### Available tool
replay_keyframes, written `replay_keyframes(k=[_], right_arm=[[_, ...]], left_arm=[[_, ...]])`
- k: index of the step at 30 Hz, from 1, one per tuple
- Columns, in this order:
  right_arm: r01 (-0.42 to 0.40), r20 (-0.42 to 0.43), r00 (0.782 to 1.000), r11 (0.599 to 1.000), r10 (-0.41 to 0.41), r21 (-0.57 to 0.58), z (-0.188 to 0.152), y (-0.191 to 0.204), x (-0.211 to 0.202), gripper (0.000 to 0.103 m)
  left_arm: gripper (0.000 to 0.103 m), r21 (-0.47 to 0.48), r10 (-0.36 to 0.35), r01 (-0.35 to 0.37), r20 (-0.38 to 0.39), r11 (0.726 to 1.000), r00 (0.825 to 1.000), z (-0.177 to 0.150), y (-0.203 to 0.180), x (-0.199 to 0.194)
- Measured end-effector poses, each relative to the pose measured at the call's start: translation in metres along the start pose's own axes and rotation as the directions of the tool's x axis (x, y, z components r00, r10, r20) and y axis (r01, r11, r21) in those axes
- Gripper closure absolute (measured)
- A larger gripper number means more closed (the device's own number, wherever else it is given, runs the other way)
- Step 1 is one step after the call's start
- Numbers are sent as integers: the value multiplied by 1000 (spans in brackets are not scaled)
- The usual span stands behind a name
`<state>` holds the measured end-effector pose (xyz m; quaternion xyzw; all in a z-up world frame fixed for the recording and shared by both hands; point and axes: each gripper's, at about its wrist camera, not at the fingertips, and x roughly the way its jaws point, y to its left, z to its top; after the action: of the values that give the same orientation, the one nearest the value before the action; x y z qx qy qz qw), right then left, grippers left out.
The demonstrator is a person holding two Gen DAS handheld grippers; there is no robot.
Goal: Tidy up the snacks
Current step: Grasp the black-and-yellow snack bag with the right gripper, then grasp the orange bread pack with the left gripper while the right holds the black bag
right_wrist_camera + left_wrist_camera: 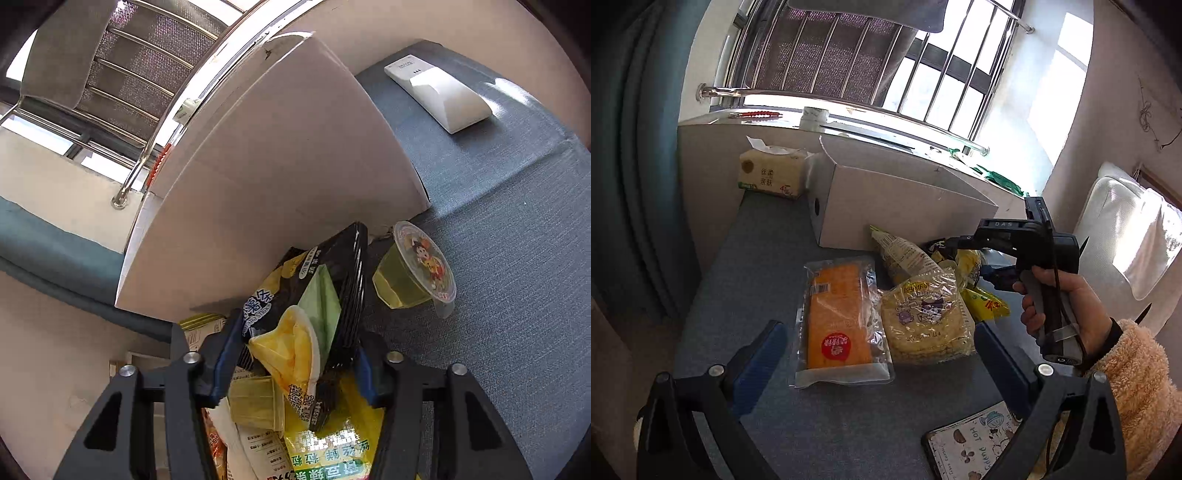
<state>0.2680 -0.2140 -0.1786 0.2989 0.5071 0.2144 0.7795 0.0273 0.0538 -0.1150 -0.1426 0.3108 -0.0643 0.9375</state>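
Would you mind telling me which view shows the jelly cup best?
The right wrist view: the jelly cup lies tilted on the blue table by the box, unobstructed. The left wrist view doesn't show it clearly; the right gripper and snack pile cover that spot.

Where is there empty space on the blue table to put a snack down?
Bare blue cloth lies left of the orange cake packet, running up to the tissue pack and the white box. More shows between the jelly cup and the white remote. It is crowded in front of the box, where the snack bags pile up around the black-and-yellow bag.
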Motion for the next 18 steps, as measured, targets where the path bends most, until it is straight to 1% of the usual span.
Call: replay_keyframes(k=[1, 2, 3, 4, 6, 8, 10, 12, 13, 15, 17, 18], right_arm=[[-26, 3, 1000, 999, 26, 22, -1, -5, -2, 54], [-44, -1, 999, 999, 44, 20, -3, -7, -4, 56], [-52, 1, 999, 999, 52, 16, -4, -9, -9, 62], [-56, 11, 998, 998, 56, 12, -6, -9, -14, 65], [-83, 45, 995, 996, 84, -17, -8, -8, -31, 67], [-109, 97, 989, 992, 114, -60, -10, -4, -53, 67], [-102, 146, 982, 988, 118, -112, -13, 0, -75, 68], [-126, 164, 975, 981, 150, -151, -19, 7, -95, 68], [-132, 168, 972, 975, 162, -179, -23, 12, -103, 68], [-86, 203, 969, 965, 139, -248, -37, 23, -122, 68], [-46, 231, 965, 950, 122, -308, -52, 35, -135, 68], [-39, 239, 963, 945, 122, -325, -58, 38, -140, 68]], left_arm=[[0, 3, 3, -3, -2, 1000, 1000, -1, 1, 0], [0, 2, 14, -14, -3, 1000, 1000, -2, 2, -1], [0, -3, 19, -19, -4, 1000, 1000, -2, 4, -1], [0, -11, 18, -18, -7, 1000, 1000, -3, 6, 0], [0, -34, 21, -21, -14, 999, 1000, -3, 11, 2], [0, -46, 15, -16, -18, 999, 1000, -3, 13, 3], [0, -39, 20, -21, -23, 999, 1000, -2, 13, 6], [0, -13, 30, -31, -47, 999, 998, -1, 12, 12], [0, 0, 47, -47, -65, 999, 997, 0, 13, 17], [0, 0, 59, -60, -95, 998, 994, 3, 17, 26], [0, -19, 25, -27, -126, 999, 992, 9, 21, 37], [0, -30, 26, -31, -146, 999, 989, 13, 23, 44]])
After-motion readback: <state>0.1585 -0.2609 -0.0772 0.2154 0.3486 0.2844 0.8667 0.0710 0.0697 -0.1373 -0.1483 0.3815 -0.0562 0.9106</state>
